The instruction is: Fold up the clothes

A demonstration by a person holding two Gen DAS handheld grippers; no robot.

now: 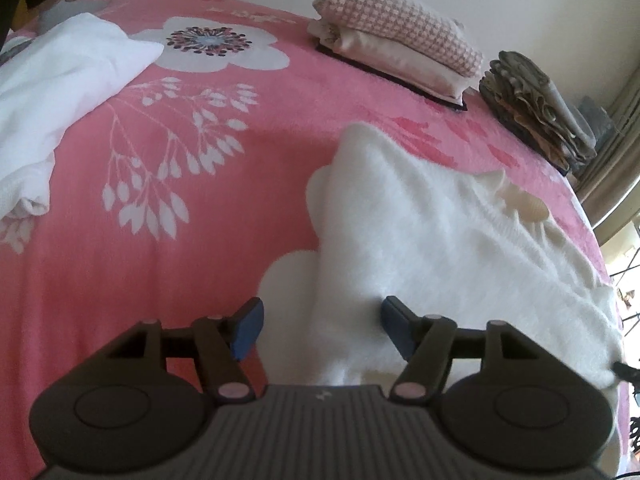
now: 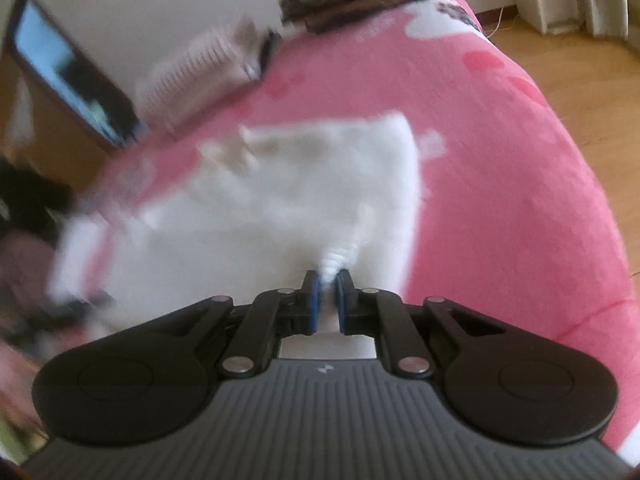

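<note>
A fluffy white sweater (image 1: 440, 248) lies spread on the pink flowered bedspread (image 1: 200, 240). My left gripper (image 1: 320, 328) stands open low over the sweater's near left edge, one blue pad on each side of a fold, nothing pinched. In the blurred right wrist view the same white sweater (image 2: 300, 200) stretches away from me. My right gripper (image 2: 329, 280) is shut on a ribbed edge of the sweater (image 2: 340, 256), which bunches up between the blue pads.
A white garment (image 1: 60, 92) lies crumpled at the left of the bed. A folded checked stack (image 1: 396, 44) and a grey-brown folded stack (image 1: 536, 108) sit along the far edge by the wall. The bed drops off at the right to a wooden floor (image 2: 560, 64).
</note>
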